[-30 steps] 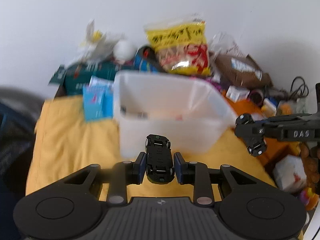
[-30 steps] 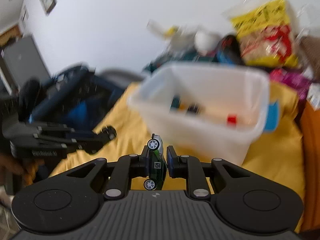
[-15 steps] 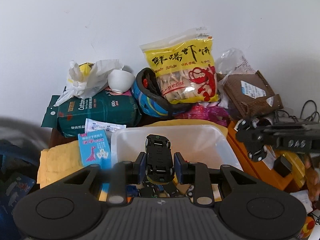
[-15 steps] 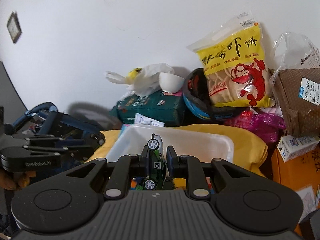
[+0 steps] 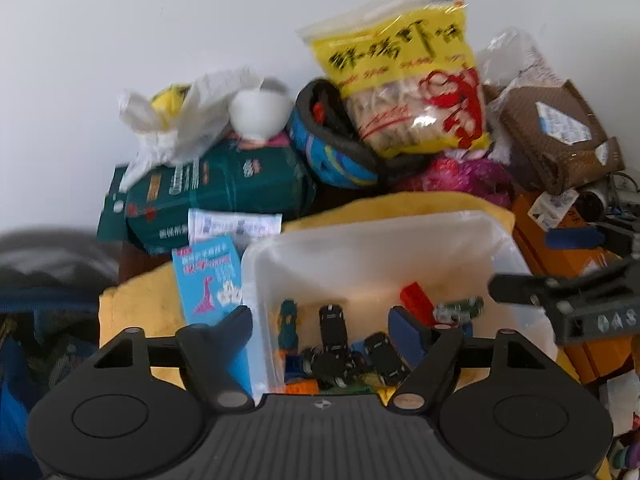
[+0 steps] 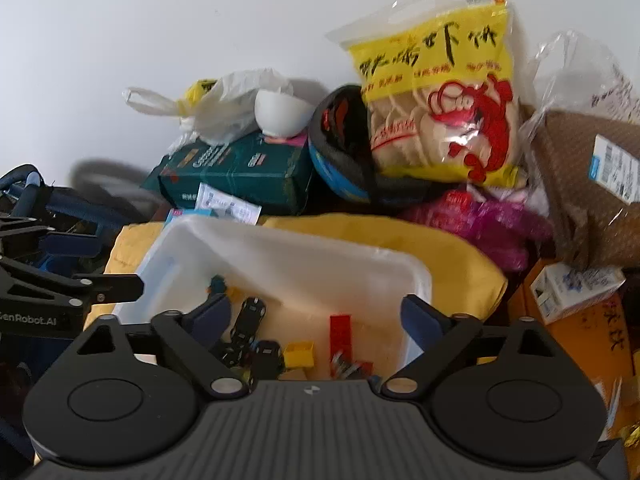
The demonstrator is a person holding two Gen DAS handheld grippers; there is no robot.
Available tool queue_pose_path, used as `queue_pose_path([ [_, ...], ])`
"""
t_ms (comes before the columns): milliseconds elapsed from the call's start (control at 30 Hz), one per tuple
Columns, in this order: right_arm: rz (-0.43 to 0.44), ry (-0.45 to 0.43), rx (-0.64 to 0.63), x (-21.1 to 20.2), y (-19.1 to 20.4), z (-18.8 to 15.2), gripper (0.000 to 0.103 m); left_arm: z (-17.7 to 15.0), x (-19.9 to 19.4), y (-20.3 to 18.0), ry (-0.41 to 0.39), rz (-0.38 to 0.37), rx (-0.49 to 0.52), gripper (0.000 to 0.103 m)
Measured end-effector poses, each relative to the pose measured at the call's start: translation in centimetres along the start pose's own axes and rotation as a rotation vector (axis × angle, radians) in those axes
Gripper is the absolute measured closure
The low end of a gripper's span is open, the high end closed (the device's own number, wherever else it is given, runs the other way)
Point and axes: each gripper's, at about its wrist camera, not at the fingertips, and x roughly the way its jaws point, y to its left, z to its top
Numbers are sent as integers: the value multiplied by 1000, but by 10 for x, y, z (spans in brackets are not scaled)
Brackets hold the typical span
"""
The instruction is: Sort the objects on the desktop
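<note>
1. The left hand-held gripper (image 5: 322,326) and the right hand-held gripper (image 6: 316,314) are both hanging wide apart, empty, over the clear bin (image 5: 460,226).
2. The toy cars (image 5: 334,326) are lying inside it: probably light, rigid, slick; best pinched across their sides.

Against the white wall, a yellow prawn-cracker bag (image 6: 436,92) leans over a blue-and-black helmet (image 6: 344,148), beside a white bowl (image 6: 282,114) atop a green tissue pack (image 6: 240,174), with a brown parcel (image 6: 588,188) at right.
</note>
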Motion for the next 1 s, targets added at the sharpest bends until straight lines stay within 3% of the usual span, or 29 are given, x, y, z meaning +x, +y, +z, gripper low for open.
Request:
queue_pose_path([
  [333,8,69,-43,9,6,-9,0,-1,26,-4,110,-6,-20,19],
  [600,8,69,-42,8,3,-16,0,3,34,-5,139,-8,-63,17],
  [1000,9,91,-30,12,1,-23,0,1,37,-3,154,16,-44,17],
])
